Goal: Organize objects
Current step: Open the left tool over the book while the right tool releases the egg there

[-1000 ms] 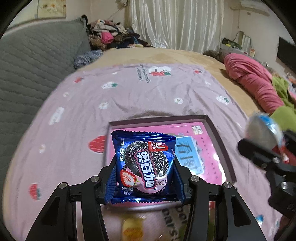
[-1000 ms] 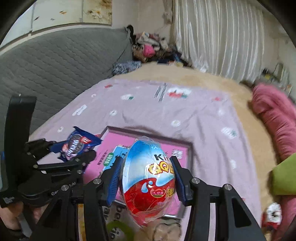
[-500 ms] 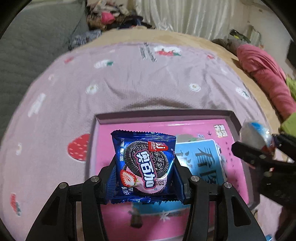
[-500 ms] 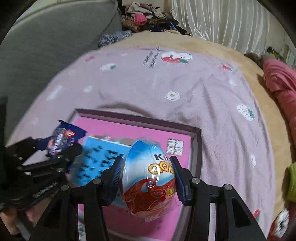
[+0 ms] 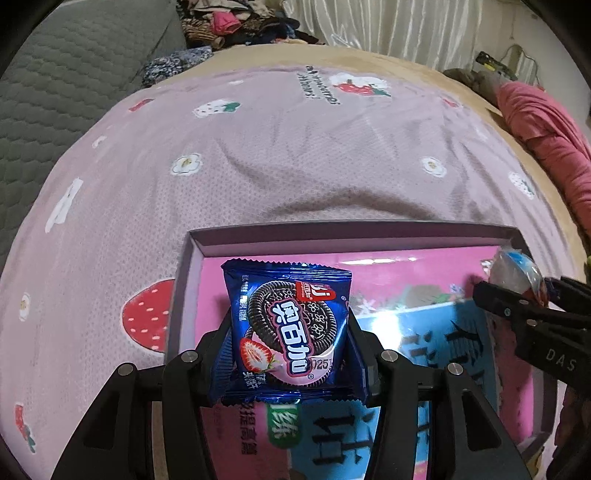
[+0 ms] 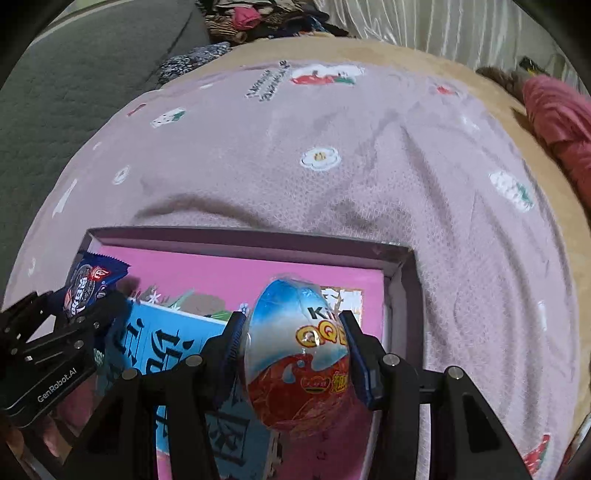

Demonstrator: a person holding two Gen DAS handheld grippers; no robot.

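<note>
My left gripper (image 5: 288,325) is shut on a blue Oreo cookie packet (image 5: 288,325) and holds it over the left part of a shallow pink box (image 5: 369,236). My right gripper (image 6: 295,332) is shut on a blue and red Kinder egg (image 6: 299,354) and holds it over the right part of the same box (image 6: 258,240). The egg and right gripper show at the right edge of the left wrist view (image 5: 517,273). The packet and left gripper show at the left in the right wrist view (image 6: 88,284).
The box lies on a pink strawberry-print sheet (image 5: 295,147) over a tan bed. A grey quilted headboard (image 5: 55,92) is on the left, a clothes pile (image 5: 236,26) at the back, a red blanket (image 5: 543,125) on the right.
Both grippers have moved forward and down, from in front of the box to right over its inside. Each keeps its hold on its snack.
</note>
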